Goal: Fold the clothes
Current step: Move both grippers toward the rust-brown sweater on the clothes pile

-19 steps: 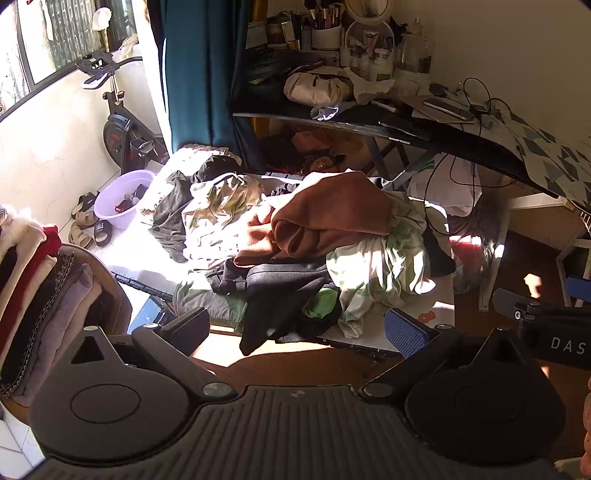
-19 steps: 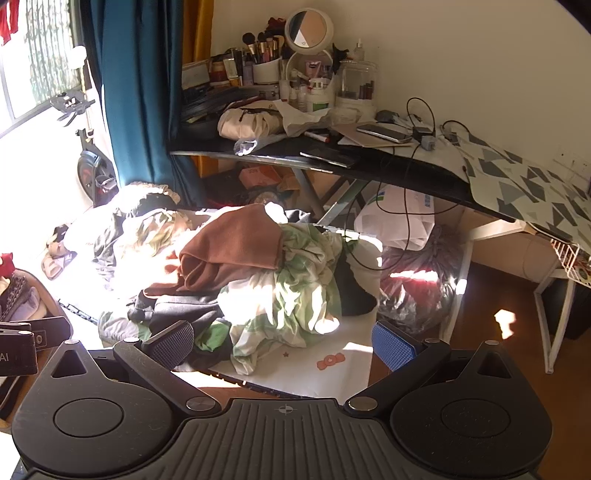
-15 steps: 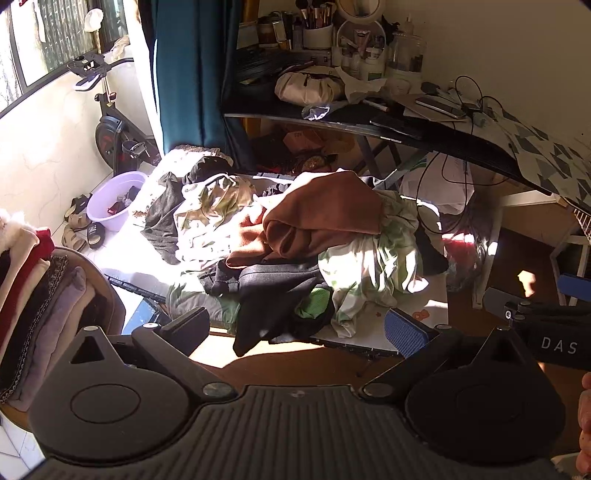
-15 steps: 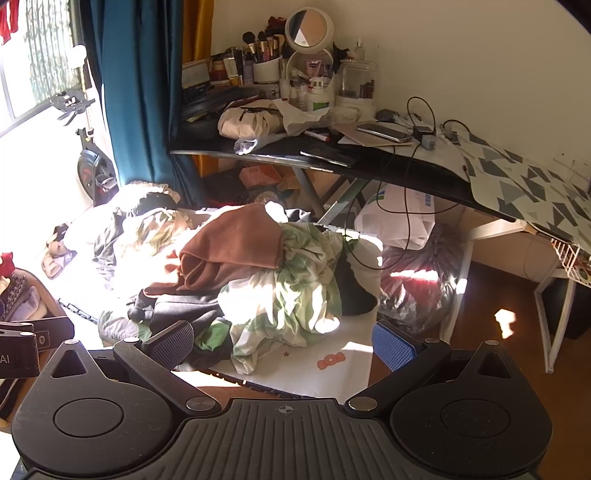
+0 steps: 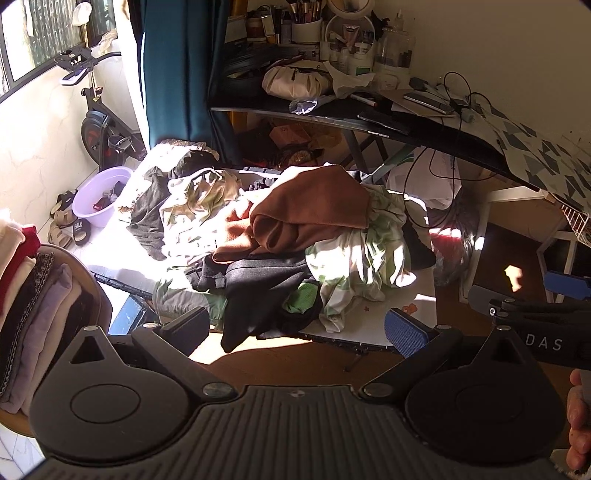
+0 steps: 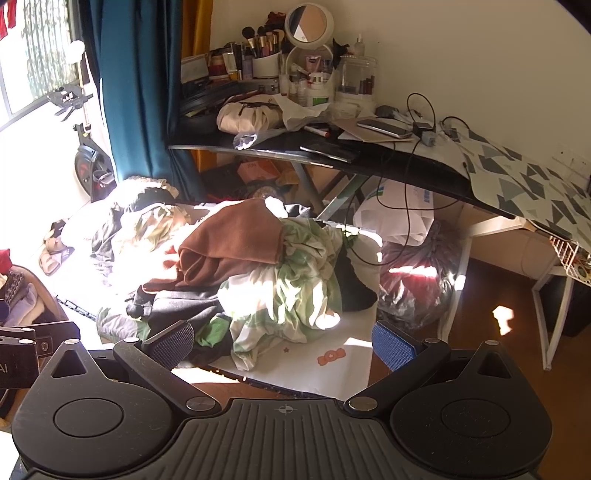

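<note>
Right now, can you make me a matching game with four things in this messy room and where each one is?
Things:
1. brown fleece garment
2. lilac plastic basin
3. round makeup mirror
4. silver phone

Places:
A. floor beside exercise bike
B. top of clothes pile
C. standing at back of desk
D. flat on desk, by cables

Pairs: 1-B, 2-A, 3-C, 4-D

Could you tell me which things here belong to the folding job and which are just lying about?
Job: brown garment, green-and-white garment, black garment, folded stack, left gripper, right gripper.
Lying about: desk, mirror, phone, purple basin, exercise bike.
</note>
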### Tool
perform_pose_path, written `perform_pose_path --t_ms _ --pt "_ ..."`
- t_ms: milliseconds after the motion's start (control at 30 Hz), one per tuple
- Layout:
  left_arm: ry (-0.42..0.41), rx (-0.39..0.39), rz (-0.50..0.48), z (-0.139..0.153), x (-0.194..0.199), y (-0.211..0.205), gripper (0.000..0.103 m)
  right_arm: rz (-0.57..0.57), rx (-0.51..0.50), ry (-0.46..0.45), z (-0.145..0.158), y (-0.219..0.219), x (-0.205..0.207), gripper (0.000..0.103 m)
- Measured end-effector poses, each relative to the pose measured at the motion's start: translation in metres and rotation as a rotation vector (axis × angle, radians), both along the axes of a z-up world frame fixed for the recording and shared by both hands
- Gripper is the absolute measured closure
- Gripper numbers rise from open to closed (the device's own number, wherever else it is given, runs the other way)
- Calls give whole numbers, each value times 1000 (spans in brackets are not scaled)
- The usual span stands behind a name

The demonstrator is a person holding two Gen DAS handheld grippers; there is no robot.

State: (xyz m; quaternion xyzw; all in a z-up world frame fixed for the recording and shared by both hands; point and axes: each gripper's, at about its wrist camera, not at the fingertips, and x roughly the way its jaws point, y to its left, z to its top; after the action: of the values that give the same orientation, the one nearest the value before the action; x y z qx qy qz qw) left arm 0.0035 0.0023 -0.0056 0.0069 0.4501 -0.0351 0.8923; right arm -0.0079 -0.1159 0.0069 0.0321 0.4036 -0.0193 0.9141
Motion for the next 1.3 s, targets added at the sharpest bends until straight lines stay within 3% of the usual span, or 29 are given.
perform_pose_path --t_ms 200,367,700,833,1067,1300 --pt "33 4 -2 -7 4 4 0 -7 -8 20 -3 3 3 1" --pt "57 -48 16 -12 15 10 0 -31 -17 45 -10 1 4 1" --pt "36 59 30 -14 43 -16 0 -65 -25 -9 -7 -36 22 1" --pt "36 64 66 -17 58 -20 0 -30 28 -7 -13 -47 40 1" --pt "81 20 79 -37 86 -8 0 38 -11 0 -24 -34 68 1" --pt "108 -7 -23 -53 134 18 0 -33 -77 20 -33 1 101 1"
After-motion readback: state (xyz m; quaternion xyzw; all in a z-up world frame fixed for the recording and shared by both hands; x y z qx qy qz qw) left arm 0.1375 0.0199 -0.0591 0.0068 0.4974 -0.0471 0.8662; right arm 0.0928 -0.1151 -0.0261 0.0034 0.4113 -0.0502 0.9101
